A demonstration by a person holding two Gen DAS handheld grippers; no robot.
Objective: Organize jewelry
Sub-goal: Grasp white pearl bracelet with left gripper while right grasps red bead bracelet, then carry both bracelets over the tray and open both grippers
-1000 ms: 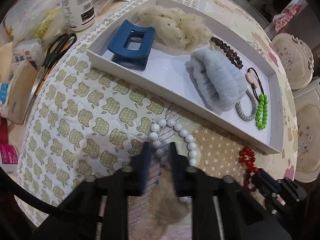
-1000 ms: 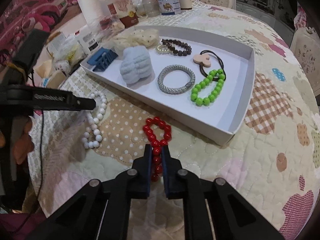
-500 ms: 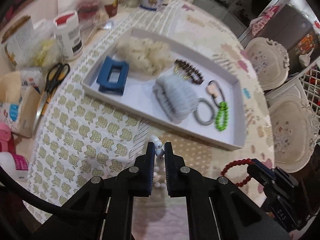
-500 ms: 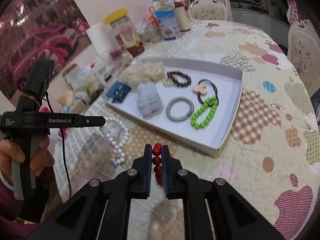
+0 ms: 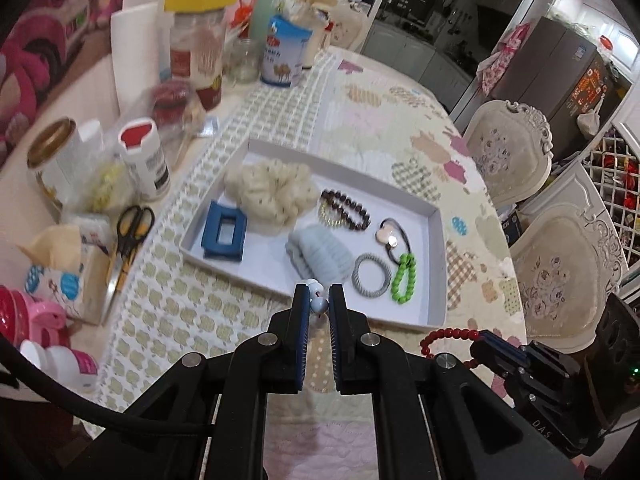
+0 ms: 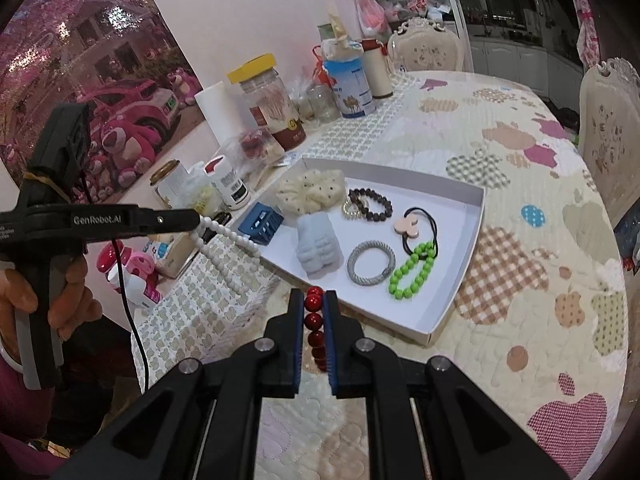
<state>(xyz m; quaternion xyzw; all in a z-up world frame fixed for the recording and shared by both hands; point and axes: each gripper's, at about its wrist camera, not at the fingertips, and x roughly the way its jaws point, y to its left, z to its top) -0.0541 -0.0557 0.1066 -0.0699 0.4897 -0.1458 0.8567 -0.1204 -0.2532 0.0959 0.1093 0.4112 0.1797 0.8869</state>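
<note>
I am pinching the white bead string [image 5: 317, 300] in my left fingers [image 5: 318, 307] and the red bead string [image 6: 314, 320] in my right fingers [image 6: 313, 320]. The white tray [image 6: 476, 216] is lying just ahead of both, with its open spot nearer my right hand.

A lived-in home dining room: a round table under a quilted patchwork cloth [image 6: 500, 152], cream carved upholstered chairs [image 5: 508, 152], a yellow-lidded glass food jar [image 6: 266, 100] and blue-and-white milk powder tin [image 6: 352, 88], dark kitchen cabinets [image 5: 420, 20] beyond, a pink bear poster [image 6: 100, 80].
</note>
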